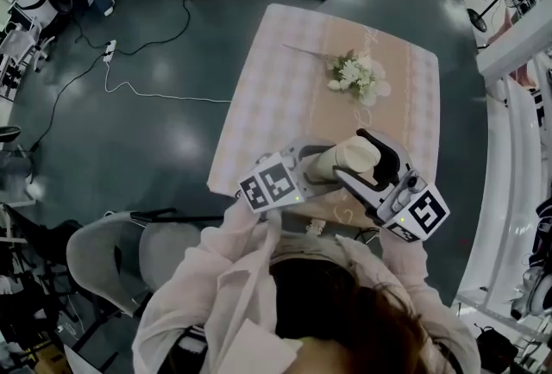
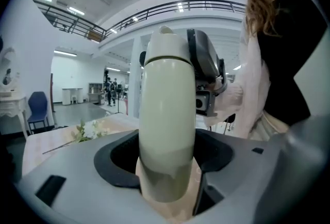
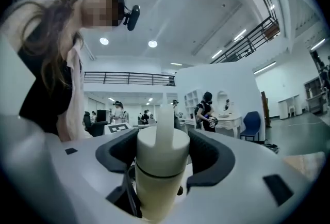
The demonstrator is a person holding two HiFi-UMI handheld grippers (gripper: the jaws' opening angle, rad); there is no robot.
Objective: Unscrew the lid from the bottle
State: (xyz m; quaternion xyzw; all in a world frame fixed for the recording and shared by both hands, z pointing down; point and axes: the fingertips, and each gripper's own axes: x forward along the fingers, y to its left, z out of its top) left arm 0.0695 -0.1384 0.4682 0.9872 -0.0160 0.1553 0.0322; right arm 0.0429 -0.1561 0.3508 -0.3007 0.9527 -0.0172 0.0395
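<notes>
Gripping bottle [image 2: 167, 99] L claw [image 2: 167, 152], lid [image 3: 149, 152] R claw [image 3: 163, 157]

Smooth matt cream bottle [image 2: 167, 130] and lid [image 3: 162, 153], soft checked fabric tablecloth [image 1: 285, 79], glossy reflective grey floor [image 1: 155, 140]

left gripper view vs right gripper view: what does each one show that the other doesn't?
Left gripper view only: the left gripper clamped on the body of the bottle, and the flowers lying on the table.
Right gripper view only: the flat top of the lid and its upright handle, framed by the right gripper closed on the lid.
Both: the cream bottle with its dark lid seam, the right gripper at the lid, the person, the balcony railing.
</notes>
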